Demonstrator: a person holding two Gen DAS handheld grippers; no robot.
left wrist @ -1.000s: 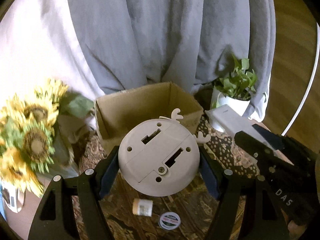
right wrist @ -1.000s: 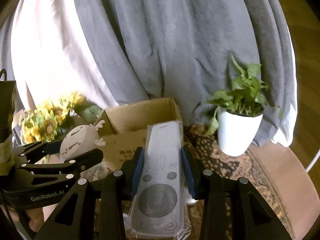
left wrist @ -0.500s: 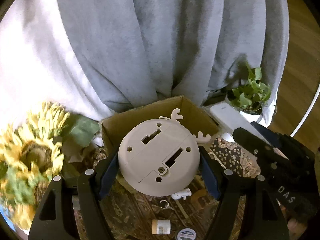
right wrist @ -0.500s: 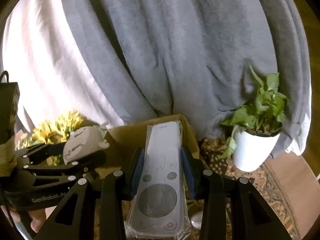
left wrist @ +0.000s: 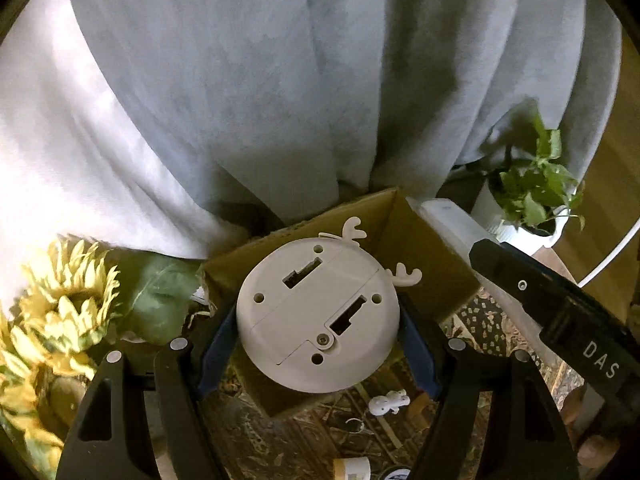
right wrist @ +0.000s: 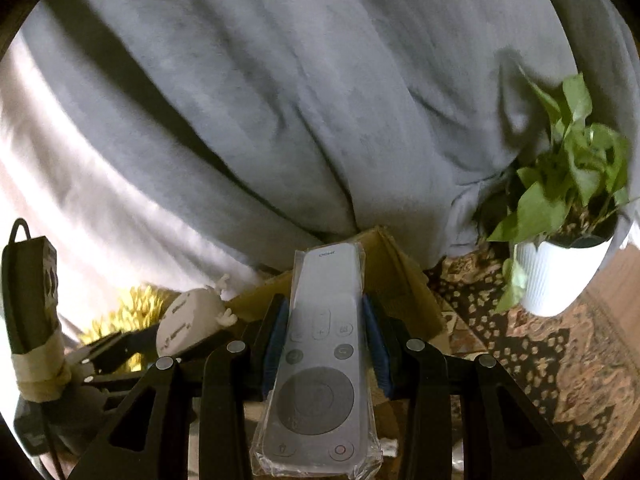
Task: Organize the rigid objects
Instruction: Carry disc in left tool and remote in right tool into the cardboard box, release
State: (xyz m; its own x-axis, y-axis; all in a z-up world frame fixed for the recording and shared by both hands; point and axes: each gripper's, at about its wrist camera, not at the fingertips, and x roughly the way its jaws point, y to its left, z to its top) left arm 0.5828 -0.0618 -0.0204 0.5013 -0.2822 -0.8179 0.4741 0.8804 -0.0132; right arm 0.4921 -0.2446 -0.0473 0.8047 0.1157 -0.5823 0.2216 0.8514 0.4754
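My left gripper (left wrist: 318,346) is shut on a round white gadget with little antlers (left wrist: 318,316), its underside facing the camera. It hangs over the front of an open cardboard box (left wrist: 424,264). My right gripper (right wrist: 324,344) is shut on a grey remote control in a clear plastic sleeve (right wrist: 320,360), pointing toward the same cardboard box (right wrist: 396,276). In the right wrist view the antlered gadget (right wrist: 188,322) and the left gripper show at lower left. The right gripper's arm (left wrist: 560,316) and the remote's tip (left wrist: 448,216) reach in from the right of the left wrist view.
Grey and white curtains hang right behind the box. Yellow sunflowers (left wrist: 60,320) stand at the left, a white pot with a green plant (right wrist: 560,272) at the right. On the patterned cloth lie a small white figurine (left wrist: 390,402) and a small roll (left wrist: 352,468).
Both grippers moved forward toward the box and curtain with their loads. The box now lies under the gadget, and the sunflowers and the plant have slid outward and down.
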